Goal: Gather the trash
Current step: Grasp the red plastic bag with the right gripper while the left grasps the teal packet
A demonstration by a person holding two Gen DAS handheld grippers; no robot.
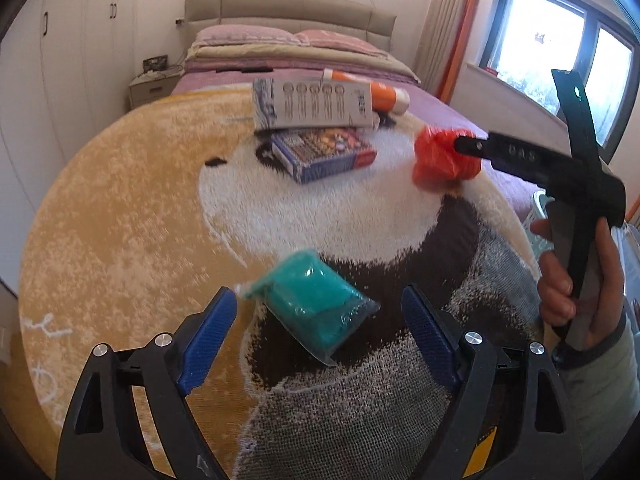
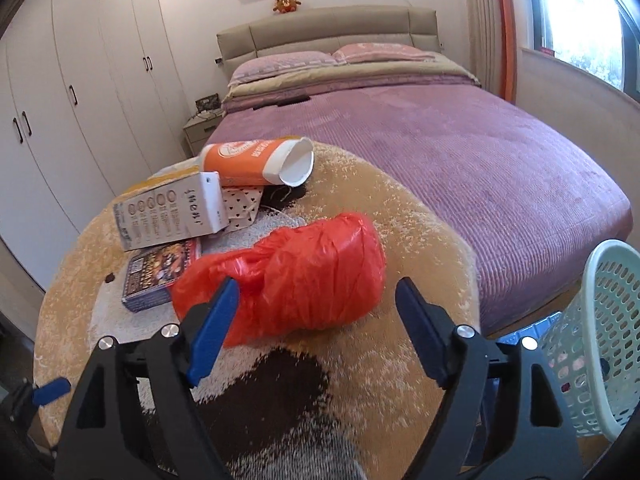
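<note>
A teal packet in clear wrap point(image 1: 316, 304) lies on the round fluffy rug point(image 1: 120, 220), between the open fingers of my left gripper point(image 1: 320, 324), which is empty. A crumpled red plastic bag point(image 2: 296, 276) lies on the rug between the open fingers of my right gripper point(image 2: 316, 320); the left blue pad point(image 2: 218, 320) is at its edge. The bag also shows in the left wrist view point(image 1: 440, 160), with the right gripper point(image 1: 464, 144) at it. A white-grey carton point(image 2: 168, 212), an orange tube point(image 2: 248, 160) and a blue box point(image 2: 160, 276) lie behind.
A pale green mesh basket point(image 2: 600, 340) stands at the right beside the rug. A purple bed point(image 2: 440, 148) is behind it. White wardrobes point(image 2: 60, 100) line the left wall. A nightstand point(image 2: 200, 128) is by the bed.
</note>
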